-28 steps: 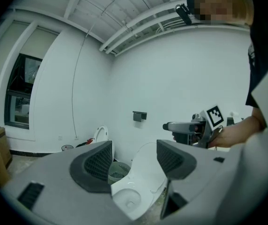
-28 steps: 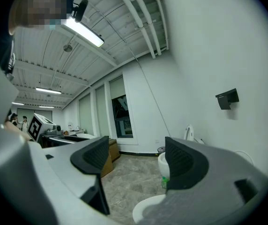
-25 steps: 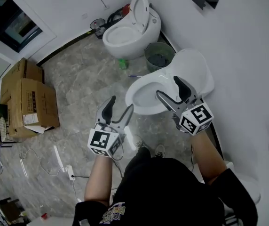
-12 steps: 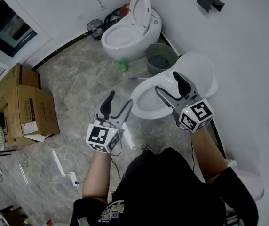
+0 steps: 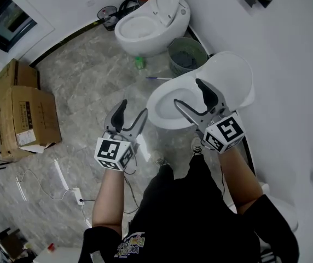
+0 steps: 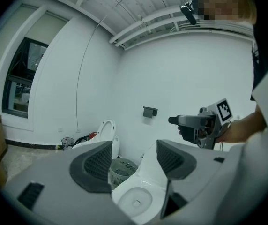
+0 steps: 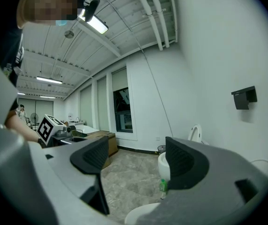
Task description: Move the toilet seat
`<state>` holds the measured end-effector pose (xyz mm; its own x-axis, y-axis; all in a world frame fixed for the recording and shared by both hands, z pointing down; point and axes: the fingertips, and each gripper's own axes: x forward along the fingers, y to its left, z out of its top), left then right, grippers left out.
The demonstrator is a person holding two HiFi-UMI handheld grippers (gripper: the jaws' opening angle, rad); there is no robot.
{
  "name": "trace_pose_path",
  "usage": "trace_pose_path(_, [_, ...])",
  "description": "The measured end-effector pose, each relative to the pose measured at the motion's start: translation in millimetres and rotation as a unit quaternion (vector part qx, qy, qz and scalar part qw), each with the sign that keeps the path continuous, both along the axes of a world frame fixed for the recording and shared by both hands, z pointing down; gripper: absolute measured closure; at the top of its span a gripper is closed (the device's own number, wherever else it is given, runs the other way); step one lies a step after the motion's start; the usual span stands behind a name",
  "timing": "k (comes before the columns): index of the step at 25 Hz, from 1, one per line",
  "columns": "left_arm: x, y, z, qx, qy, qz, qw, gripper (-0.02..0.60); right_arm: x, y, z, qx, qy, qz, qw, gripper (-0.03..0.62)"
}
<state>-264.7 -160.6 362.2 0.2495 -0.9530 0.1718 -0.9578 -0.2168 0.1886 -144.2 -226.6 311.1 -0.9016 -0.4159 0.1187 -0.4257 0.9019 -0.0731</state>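
Observation:
The near white toilet (image 5: 170, 107) stands against the right wall, its bowl open and its seat and lid (image 5: 232, 76) raised back. My right gripper (image 5: 189, 95) hovers over the bowl's near rim, open and empty. My left gripper (image 5: 132, 109) hangs open over the floor, just left of the bowl. In the left gripper view the bowl (image 6: 135, 201) shows below and between the spread jaws of the left gripper (image 6: 133, 161), with the right gripper (image 6: 200, 125) off to the right. The right gripper view looks across the floor past that gripper's own open jaws (image 7: 136, 158).
A second toilet (image 5: 148, 29) with its lid up stands farther along the wall. A grey waste basket (image 5: 185, 62) and a green bottle (image 5: 140, 63) sit between the two toilets. Cardboard boxes (image 5: 22, 111) stand at the left, and cables and a power strip (image 5: 75, 195) lie on the floor.
Both grippers have edged slightly forward toward the near toilet and stayed open. The head view has shifted a little; nothing was taken hold of.

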Motion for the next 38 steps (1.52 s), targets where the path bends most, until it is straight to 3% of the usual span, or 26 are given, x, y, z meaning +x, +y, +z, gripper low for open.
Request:
trace_pose_path(8, [13.2,-12.8,57.2,-0.049,0.015,-0.056,0.9971,0.307,3.3,-20.4,45.5,-0.024,0.004,-0.062,0.998,0.22])
trace_pose_path(20, [32.7,-33.4,167.1,-0.118,0.038,-0.139,0.9825,0.307,10.8,-51.7,141.3,-0.047,0.028,-0.145,0.988,0.221])
trace_pose_path(27, [36.3,-34.2,252.6,-0.158,0.073,-0.161,0.9715,0.307,11.8,-55.7,207.6,-0.081,0.039,-0.147,0.985,0.221])
trace_pose_path(38, [19.6,-35.0,393.2,-0.217,0.106,-0.162,0.9569,0.307,3.2,-46.9,335.1,-0.142,0.062,-0.126,0.98,0.215])
